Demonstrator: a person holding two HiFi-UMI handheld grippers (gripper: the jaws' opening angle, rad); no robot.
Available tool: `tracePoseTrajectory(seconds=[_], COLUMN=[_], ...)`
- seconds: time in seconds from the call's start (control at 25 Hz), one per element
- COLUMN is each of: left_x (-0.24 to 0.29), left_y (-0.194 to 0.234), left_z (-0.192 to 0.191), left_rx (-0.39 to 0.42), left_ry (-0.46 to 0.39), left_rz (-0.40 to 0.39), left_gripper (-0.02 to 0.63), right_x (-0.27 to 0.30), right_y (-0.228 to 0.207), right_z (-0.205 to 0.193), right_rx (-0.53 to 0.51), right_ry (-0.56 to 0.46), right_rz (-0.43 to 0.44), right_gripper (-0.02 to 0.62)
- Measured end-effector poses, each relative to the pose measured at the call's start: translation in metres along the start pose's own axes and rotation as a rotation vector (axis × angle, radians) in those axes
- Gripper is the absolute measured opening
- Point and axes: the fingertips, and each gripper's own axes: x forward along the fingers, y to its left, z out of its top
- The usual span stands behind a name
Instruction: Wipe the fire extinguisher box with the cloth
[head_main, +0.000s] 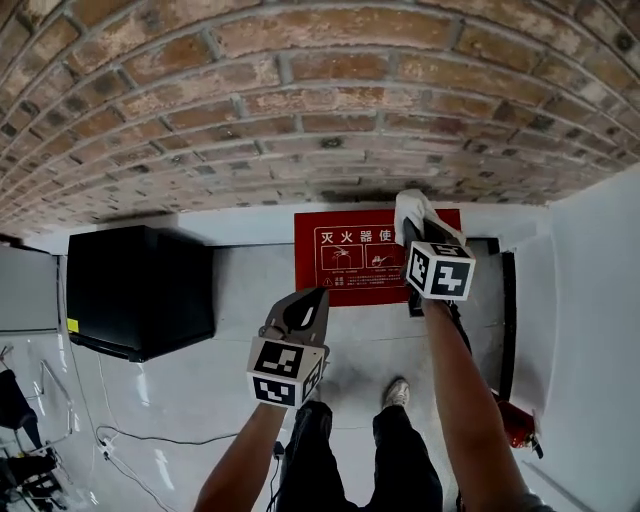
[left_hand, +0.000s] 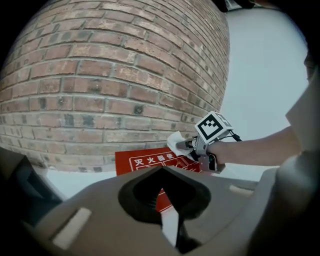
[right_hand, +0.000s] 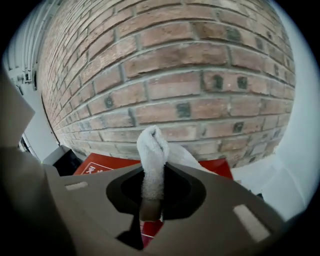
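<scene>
The red fire extinguisher box (head_main: 350, 262) with white characters stands against the brick wall, its top facing me. My right gripper (head_main: 413, 228) is shut on a white cloth (head_main: 412, 207) at the box's far right corner. In the right gripper view the cloth (right_hand: 152, 150) rises bunched from between the jaws of the gripper (right_hand: 151, 202), with the box (right_hand: 107, 167) below. My left gripper (head_main: 305, 303) hangs just in front of the box's near edge, its jaws together with nothing in them. The left gripper view shows the gripper (left_hand: 162, 197), the box (left_hand: 145, 162) and the cloth (left_hand: 176, 141).
A black cabinet (head_main: 140, 290) stands left of the box on the pale floor. A red extinguisher (head_main: 515, 425) lies by the white wall (head_main: 590, 330) at the right. Cables (head_main: 110, 445) trail at the lower left. The person's legs and shoe (head_main: 396, 392) are below.
</scene>
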Motion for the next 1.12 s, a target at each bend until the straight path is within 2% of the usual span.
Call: tracePoseTrajectory(seconds=[0.16, 0.36, 0.56, 0.8, 0.88, 1.0, 1.12], left_x=[0.023, 0.038, 0.042, 0.039, 0.042, 0.042, 0.050], left_y=[-0.037, -0.067, -0.082, -0.089, -0.084, -0.081, -0.083], left_z=[0.000, -0.001, -0.016, -0.056, -0.068, -0.100, -0.132], left_rx=[0.010, 0.009, 0.040, 0.101, 0.118, 0.152, 0.170], left_ry=[0.004, 0.000, 0.005, 0.028, 0.019, 0.023, 0.016], left_rz=[-0.019, -0.020, -0.056, -0.166, -0.180, -0.194, -0.192], left_gripper=[0.000, 0.000, 0.000, 0.000, 0.000, 0.000, 0.000], right_x=[-0.015, -0.025, -0.059, -0.133, -0.148, -0.164, -0.157], right_y=[-0.060, -0.103, -0.161, -0.158, -0.151, -0.152, -0.153], right_z=[-0.002, -0.003, 0.001, -0.014, -0.029, -0.084, -0.135], right_rx=[0.007, -0.002, 0.026, 0.054, 0.065, 0.109, 0.124], right_ry=[0.000, -0.004, -0.060, -0.192, -0.233, -0.258, -0.286], right_rz=[-0.032, -0.045, -0.160, -0.220, -0.235, -0.261, -0.226], right_gripper=[0.075, 0.075, 0.075, 0.077, 0.077, 0.077, 0.077])
